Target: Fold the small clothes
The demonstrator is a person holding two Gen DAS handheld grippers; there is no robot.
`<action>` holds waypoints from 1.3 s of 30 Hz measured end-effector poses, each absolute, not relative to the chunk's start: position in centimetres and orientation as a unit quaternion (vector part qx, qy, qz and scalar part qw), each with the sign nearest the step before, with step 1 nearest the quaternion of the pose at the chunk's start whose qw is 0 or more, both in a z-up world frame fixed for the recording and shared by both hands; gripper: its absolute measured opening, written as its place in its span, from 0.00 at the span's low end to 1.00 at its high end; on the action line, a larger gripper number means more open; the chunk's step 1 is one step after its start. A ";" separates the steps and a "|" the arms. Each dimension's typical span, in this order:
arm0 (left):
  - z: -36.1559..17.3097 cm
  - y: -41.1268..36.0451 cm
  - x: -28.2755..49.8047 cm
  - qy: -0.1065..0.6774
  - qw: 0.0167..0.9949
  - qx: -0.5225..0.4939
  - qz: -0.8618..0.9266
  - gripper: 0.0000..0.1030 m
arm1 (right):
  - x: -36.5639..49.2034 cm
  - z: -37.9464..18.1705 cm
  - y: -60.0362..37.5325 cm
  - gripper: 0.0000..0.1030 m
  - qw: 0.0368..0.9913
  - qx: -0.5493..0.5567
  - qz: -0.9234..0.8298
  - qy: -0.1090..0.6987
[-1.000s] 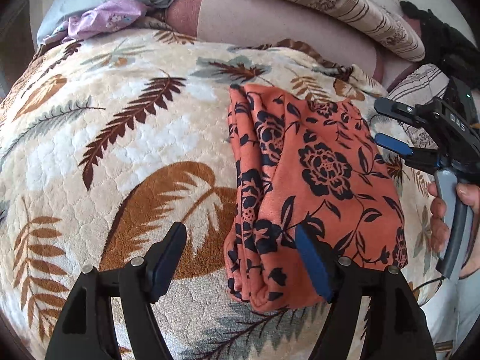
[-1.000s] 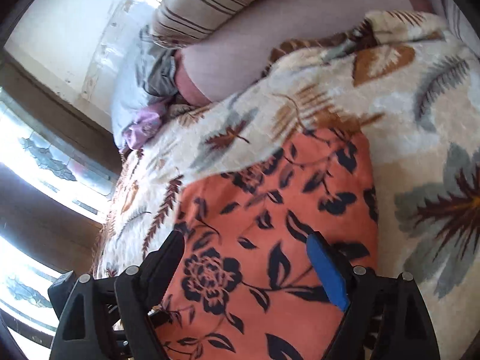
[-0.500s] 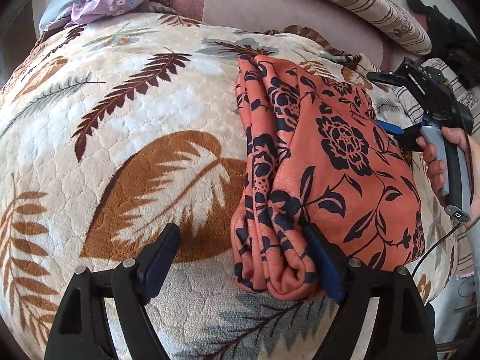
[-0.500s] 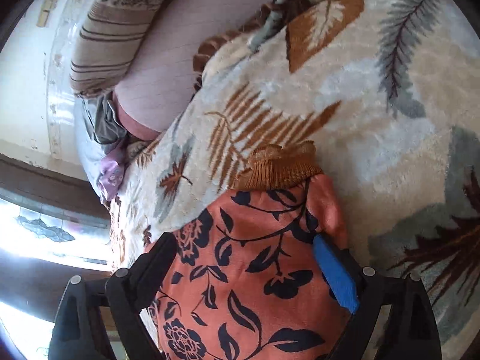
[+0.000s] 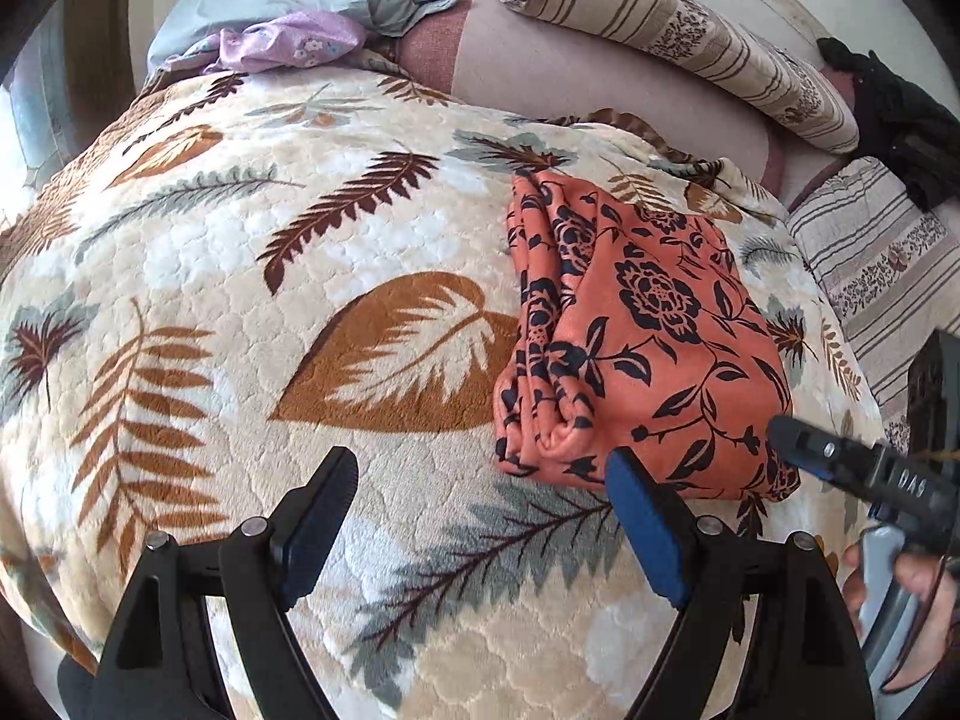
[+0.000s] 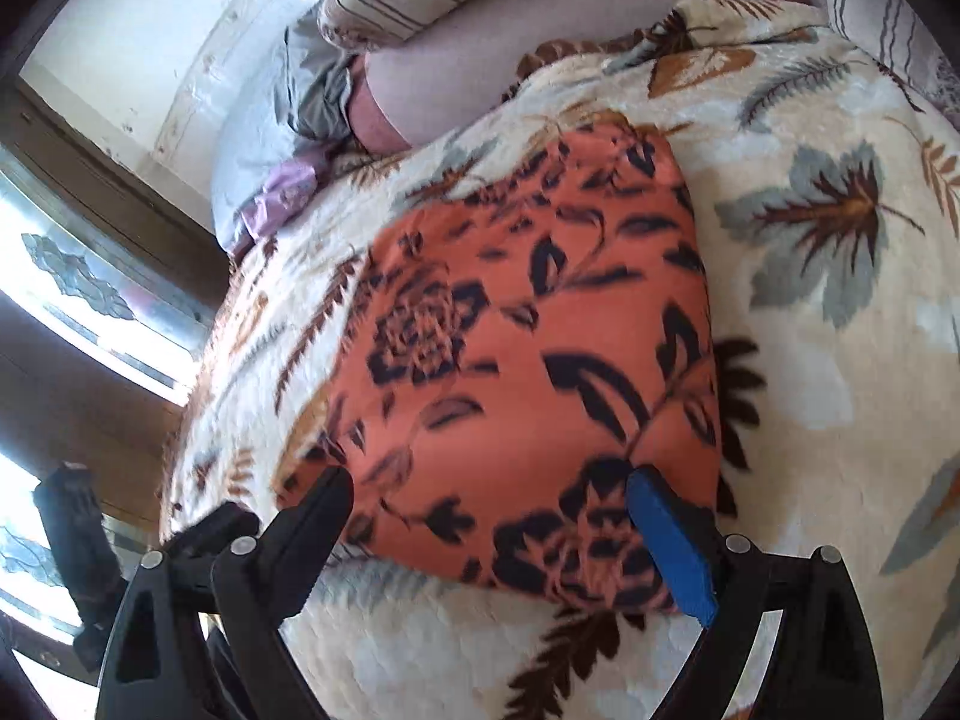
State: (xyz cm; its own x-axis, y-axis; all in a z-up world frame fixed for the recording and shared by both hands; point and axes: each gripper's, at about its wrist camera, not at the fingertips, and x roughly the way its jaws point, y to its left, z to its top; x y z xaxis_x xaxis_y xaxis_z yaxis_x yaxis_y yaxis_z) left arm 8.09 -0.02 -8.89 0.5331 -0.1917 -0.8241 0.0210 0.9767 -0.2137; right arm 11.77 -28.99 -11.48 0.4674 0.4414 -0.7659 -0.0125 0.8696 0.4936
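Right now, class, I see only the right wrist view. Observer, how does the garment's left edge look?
Observer: The orange floral garment shows several stacked folded layers along its left edge.
Operator: Where is the left gripper?
Observer: It hovers open above the leaf blanket. Its jaws have just been opening and grip nothing.
Operator: Is there anything past the striped pillow?
Observer: A black bundle lies beyond its right end.

Right wrist view: garment motion-blurred, print smeared; its near edge is hidden behind the right gripper fingers. Left wrist view: hand and its gripper cut off by the right edge. Folded layers underneath the garment cannot be counted.
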 end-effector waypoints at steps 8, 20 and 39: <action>-7.7 0.2 6.9 0.474 0.874 -0.103 -0.041 0.82 | 8.1 -6.2 -28.3 0.91 0.876 0.187 0.124 0.427; -3.5 -3.2 4.7 0.421 0.906 -0.035 -0.035 0.83 | 1.5 -6.9 -26.1 0.91 0.887 0.102 0.067 0.446; -1.1 -5.5 3.7 0.405 0.914 0.013 0.008 0.84 | 1.6 -3.6 -25.2 0.91 0.909 0.012 -0.035 0.416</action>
State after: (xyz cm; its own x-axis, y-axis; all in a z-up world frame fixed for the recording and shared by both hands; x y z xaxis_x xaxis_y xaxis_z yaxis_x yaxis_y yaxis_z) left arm 3.66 -5.48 -1.05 0.6717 0.0245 -0.7404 -0.0043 0.9996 0.0293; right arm 1.65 -25.21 -3.63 0.6520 -0.0529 -0.7564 0.0732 0.9973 -0.0066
